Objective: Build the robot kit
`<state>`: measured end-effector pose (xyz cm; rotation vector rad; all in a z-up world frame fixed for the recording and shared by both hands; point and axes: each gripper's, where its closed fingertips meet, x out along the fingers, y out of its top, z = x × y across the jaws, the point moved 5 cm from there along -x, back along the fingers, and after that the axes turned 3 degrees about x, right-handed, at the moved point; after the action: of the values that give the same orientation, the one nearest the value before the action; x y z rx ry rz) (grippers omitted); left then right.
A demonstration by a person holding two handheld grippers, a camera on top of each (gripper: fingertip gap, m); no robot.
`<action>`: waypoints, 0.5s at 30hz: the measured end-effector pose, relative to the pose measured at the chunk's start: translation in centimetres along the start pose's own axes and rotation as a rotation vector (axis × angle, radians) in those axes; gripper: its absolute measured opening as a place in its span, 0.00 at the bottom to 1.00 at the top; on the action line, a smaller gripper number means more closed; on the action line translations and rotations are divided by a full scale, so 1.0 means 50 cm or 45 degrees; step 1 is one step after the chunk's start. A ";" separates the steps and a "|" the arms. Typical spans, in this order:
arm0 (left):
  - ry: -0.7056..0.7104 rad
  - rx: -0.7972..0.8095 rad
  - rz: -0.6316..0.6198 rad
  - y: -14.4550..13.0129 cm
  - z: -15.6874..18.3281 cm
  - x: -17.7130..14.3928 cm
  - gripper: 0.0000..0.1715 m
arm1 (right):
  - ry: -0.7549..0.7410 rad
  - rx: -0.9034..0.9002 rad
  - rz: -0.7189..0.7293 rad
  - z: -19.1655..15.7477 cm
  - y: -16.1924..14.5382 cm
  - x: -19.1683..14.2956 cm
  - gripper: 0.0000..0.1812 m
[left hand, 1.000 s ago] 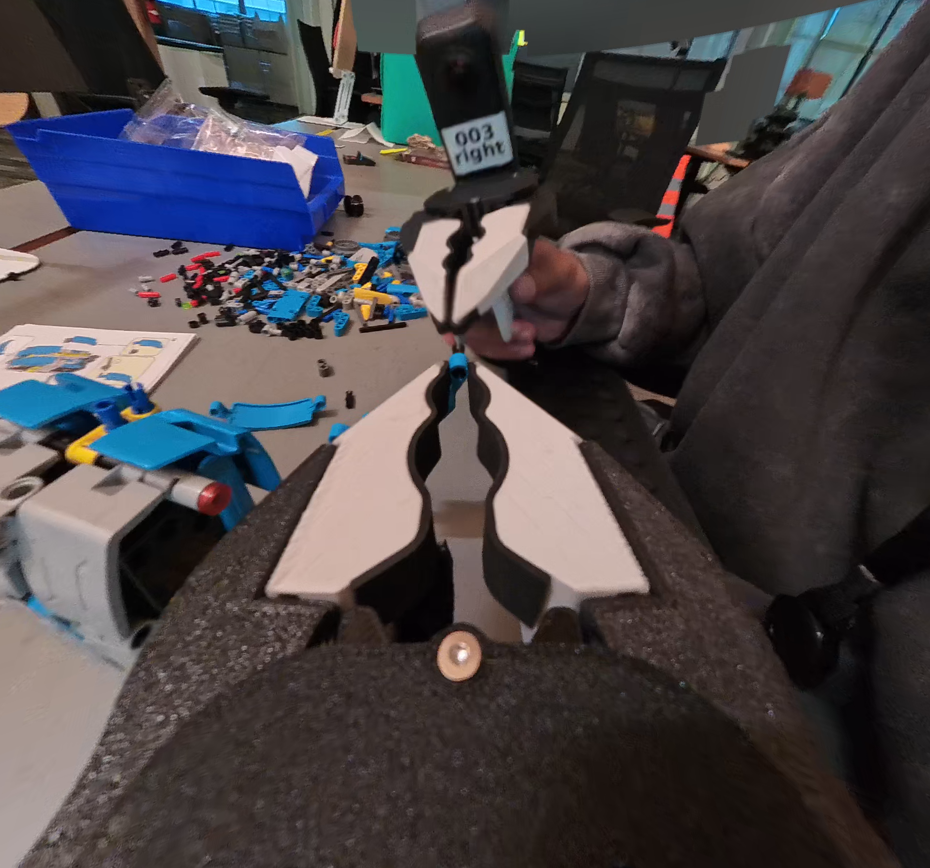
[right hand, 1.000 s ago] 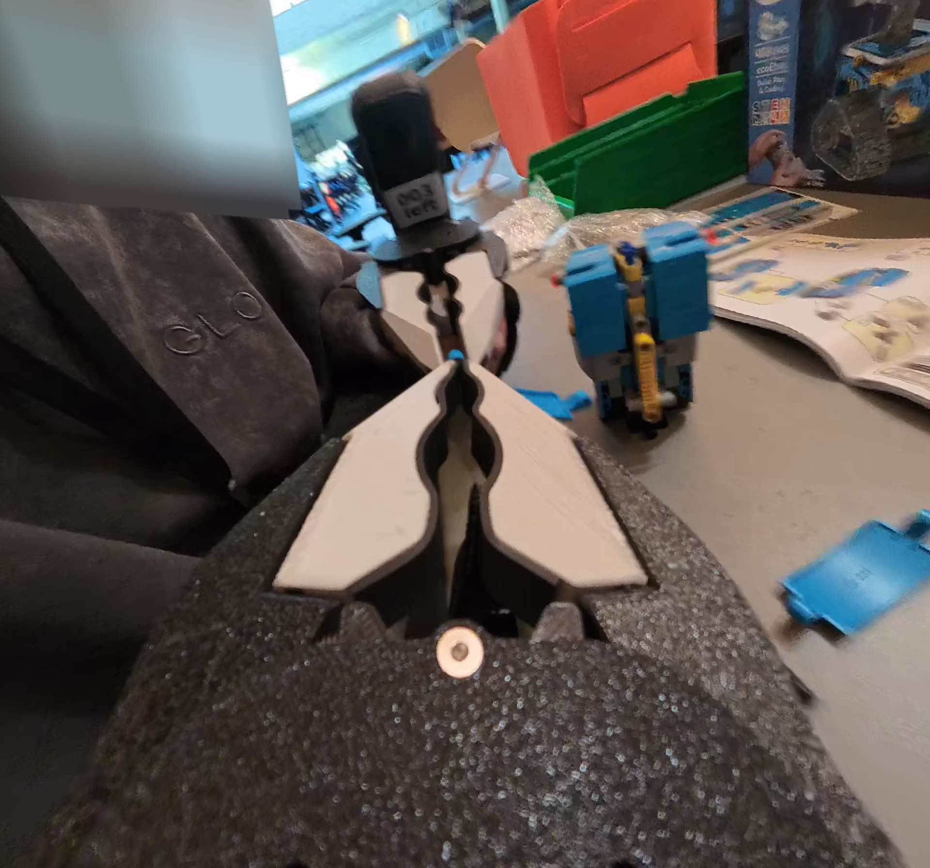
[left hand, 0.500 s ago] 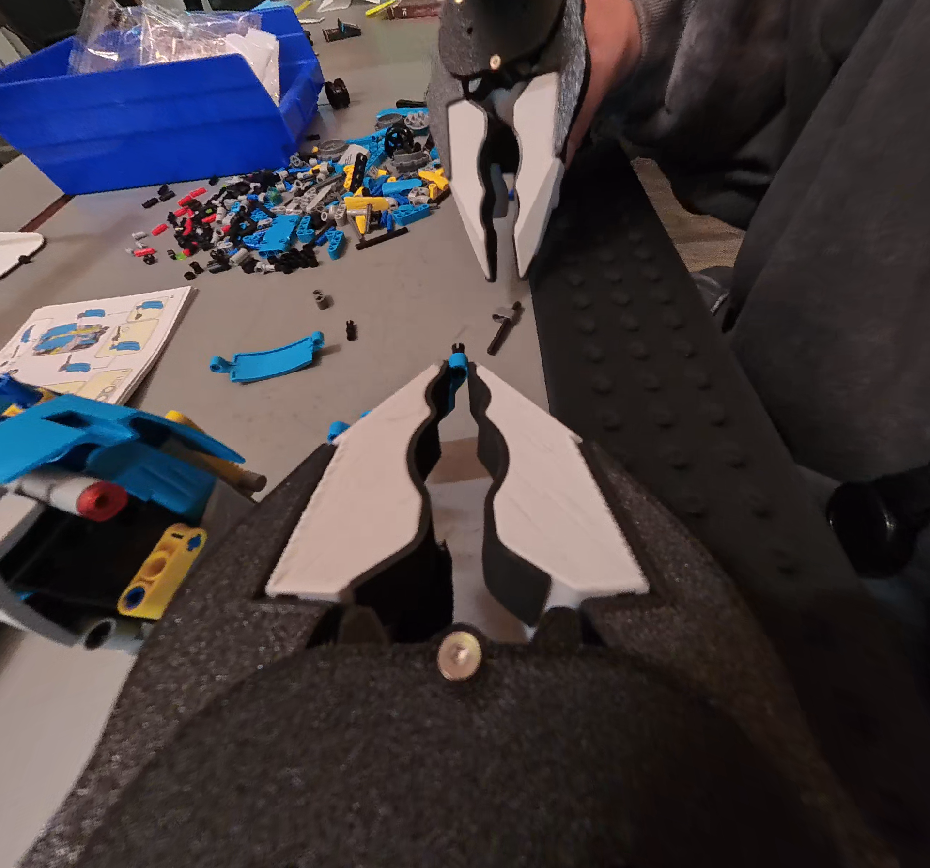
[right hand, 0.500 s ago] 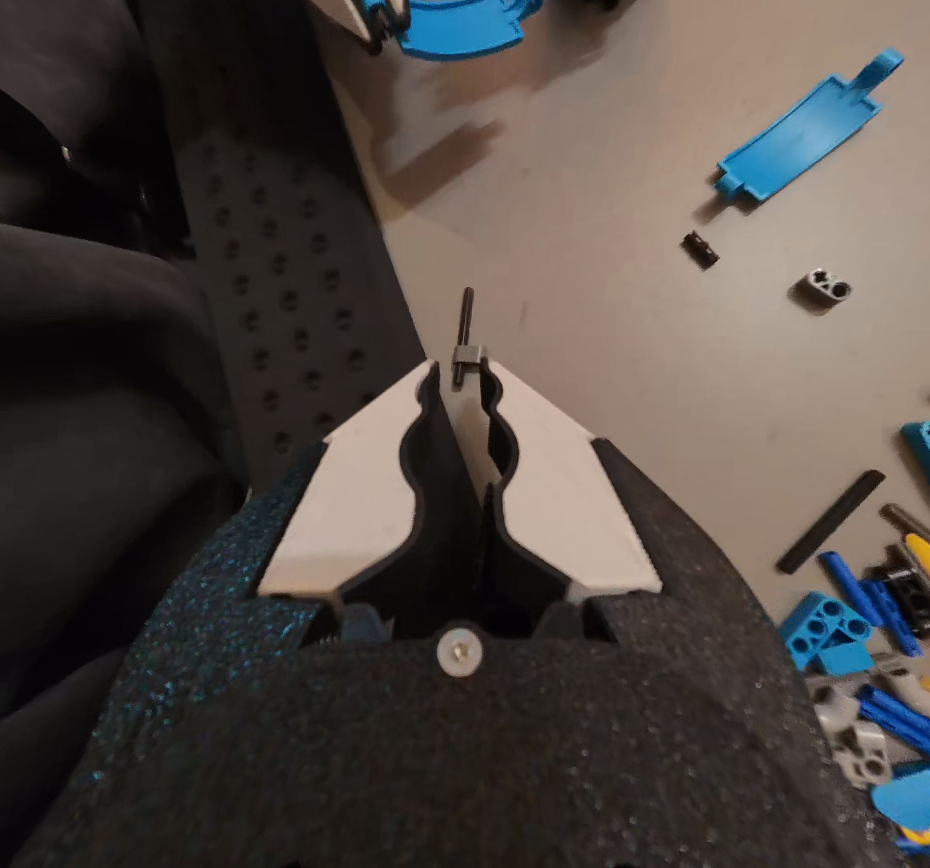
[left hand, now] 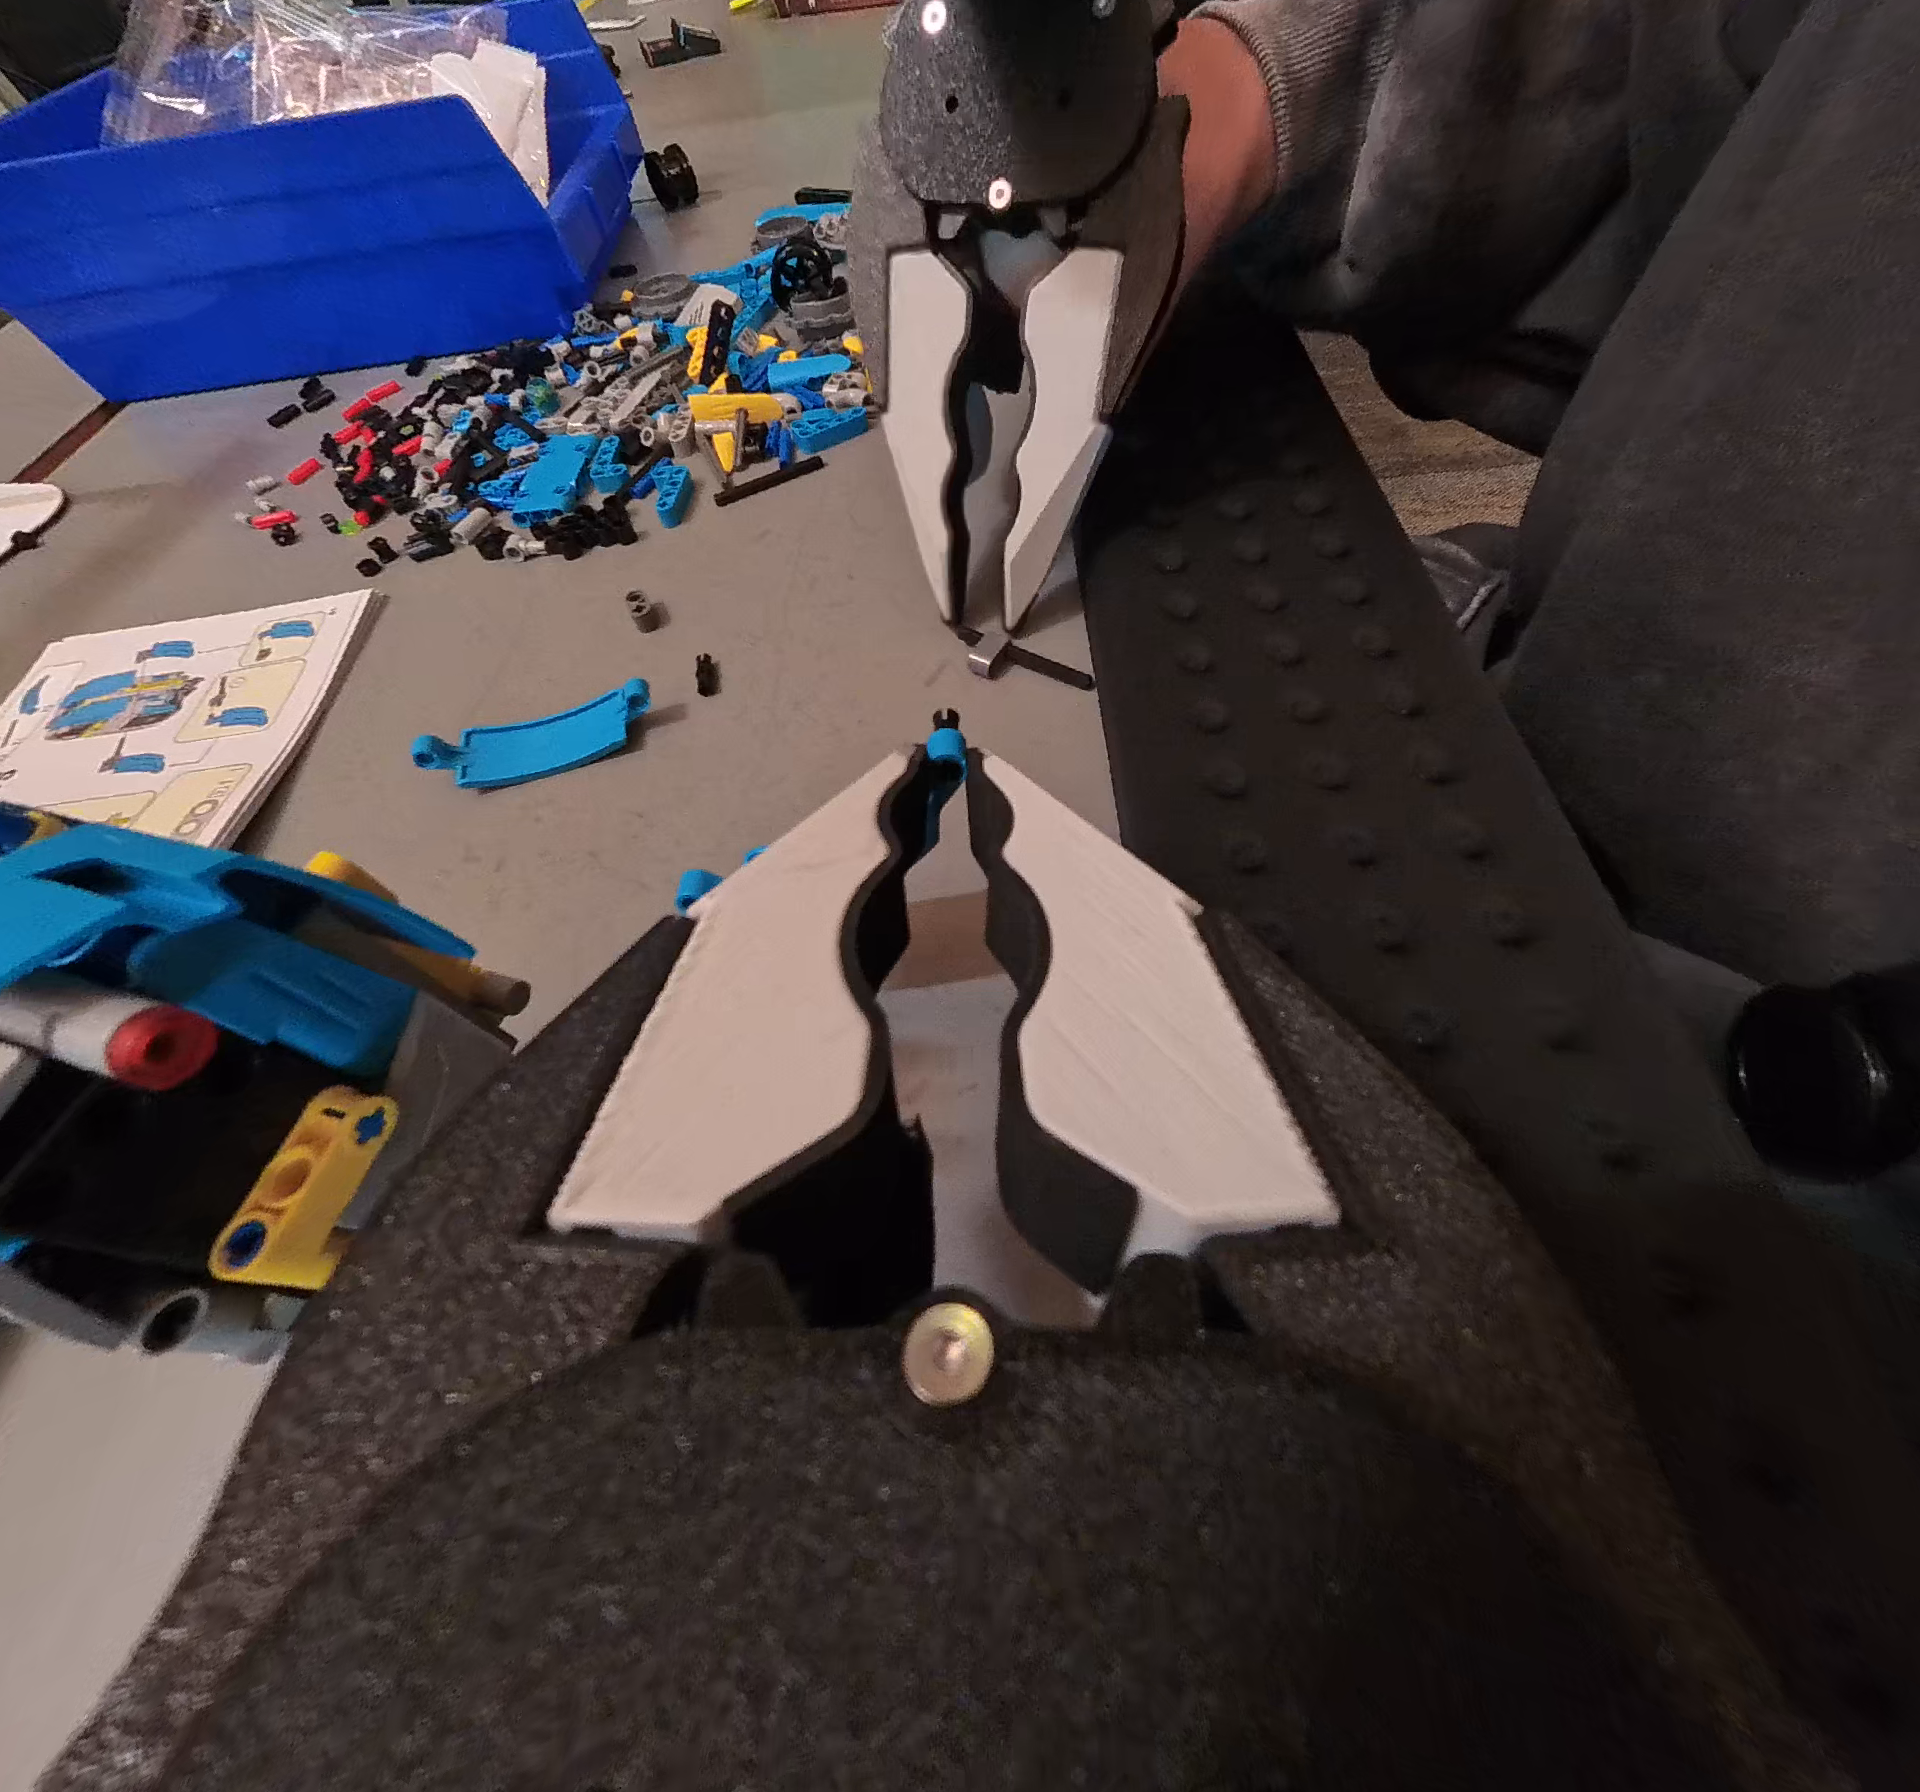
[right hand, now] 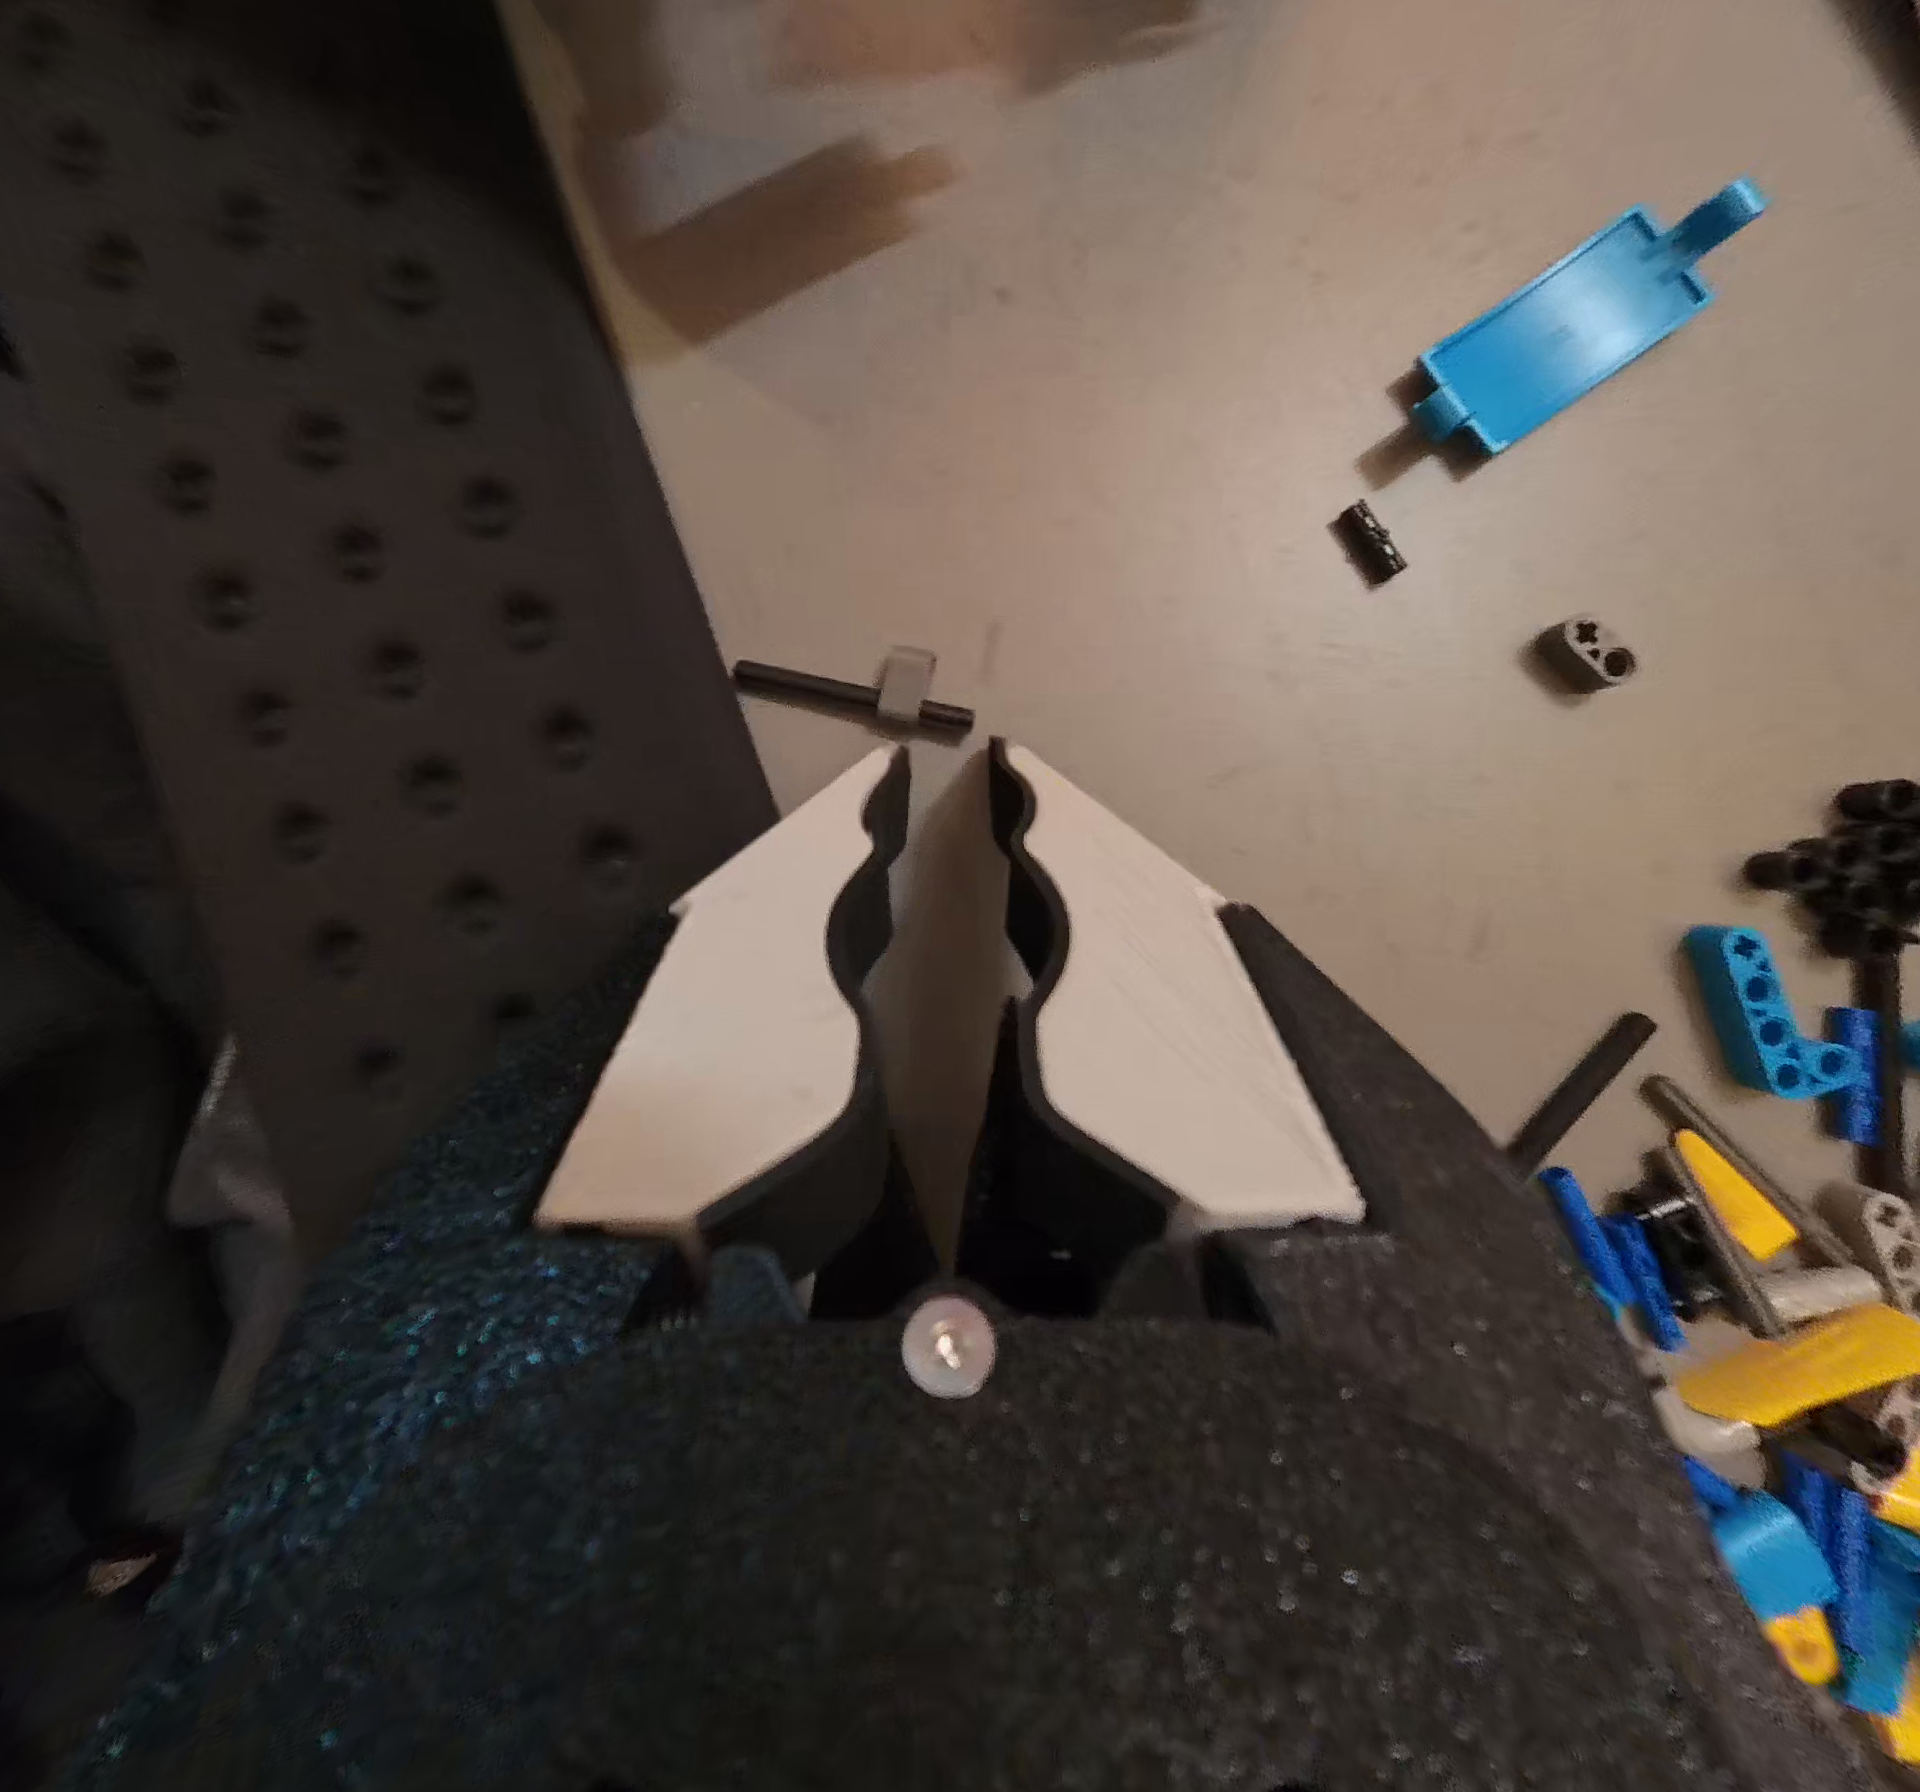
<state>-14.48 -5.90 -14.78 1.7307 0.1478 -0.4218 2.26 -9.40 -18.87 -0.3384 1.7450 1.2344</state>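
Two grippers work over one grey desk [left hand: 810, 547]. The left gripper [left hand: 943, 755] is clamped on a small blue peg [left hand: 945, 745]. The right gripper [right hand: 943, 753] stands slightly apart, empty, tips just above a black rod [right hand: 831, 695] with one grey collar, lying by the desk's edge. One curved blue panel [left hand: 540, 740] lies nearby.

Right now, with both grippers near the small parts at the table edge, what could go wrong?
1. The black axle with a grey bush lies at the table edge beside the black dimpled mat; the open right gripper might nudge it off.
2. The left gripper pinches a small blue pin piece only at its tips; it could slip out.
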 end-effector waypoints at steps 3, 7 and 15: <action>-0.002 -0.003 0.000 0.000 0.000 -0.001 0.04 | 0.040 0.009 0.033 -0.004 0.003 -0.004 0.08; -0.002 -0.001 -0.005 -0.001 0.000 0.000 0.04 | 0.091 0.095 0.044 -0.012 0.013 -0.011 0.08; -0.007 -0.002 -0.011 -0.002 0.002 0.000 0.04 | 0.086 0.116 0.014 -0.012 0.029 0.020 0.11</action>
<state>-14.51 -5.97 -14.90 1.7281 0.1516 -0.4327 0.45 -8.98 -18.82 -0.3201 1.8566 1.1591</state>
